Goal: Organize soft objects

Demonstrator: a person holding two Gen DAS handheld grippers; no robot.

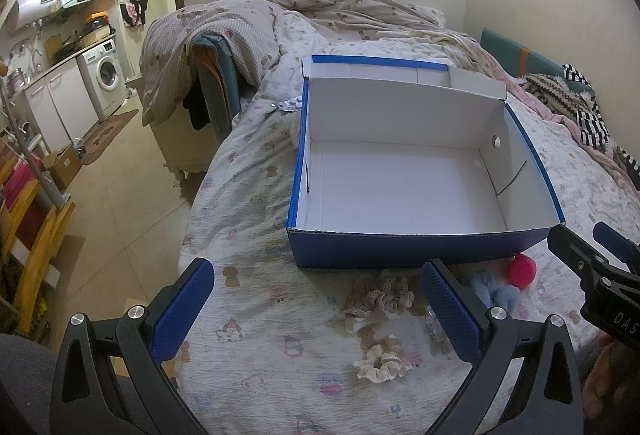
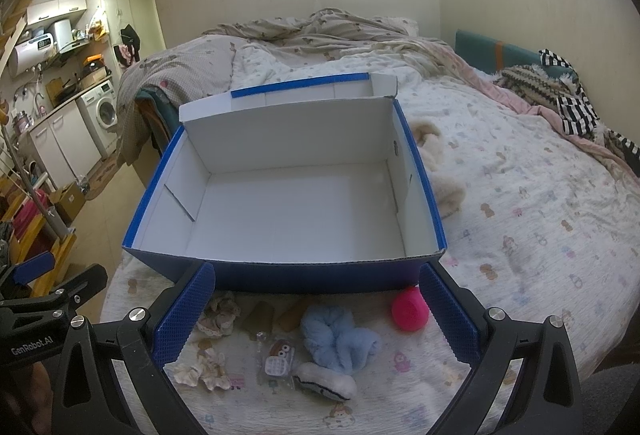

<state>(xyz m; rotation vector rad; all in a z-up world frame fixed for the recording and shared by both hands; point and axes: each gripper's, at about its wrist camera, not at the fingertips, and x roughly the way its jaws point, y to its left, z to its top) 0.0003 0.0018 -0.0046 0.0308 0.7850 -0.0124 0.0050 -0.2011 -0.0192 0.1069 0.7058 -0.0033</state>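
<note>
Both tongs, left (image 1: 318, 309) and right (image 2: 318, 309), hung released over the bed (image 2: 520, 203), the blue scrunchie (image 2: 340, 341) lying between the right pair's fingers, just near of the empty box (image 2: 288, 211).

1. The bed (image 2: 520, 219) carried a blue box (image 2: 288, 277) near its foot edge.
2. Between box and foot edge lay scrunchies (image 1: 384, 359), a blue plush (image 2: 340, 339) and a pink ball (image 2: 410, 309).
3. A rumpled quilt (image 2: 320, 31) covered the head end.
</note>
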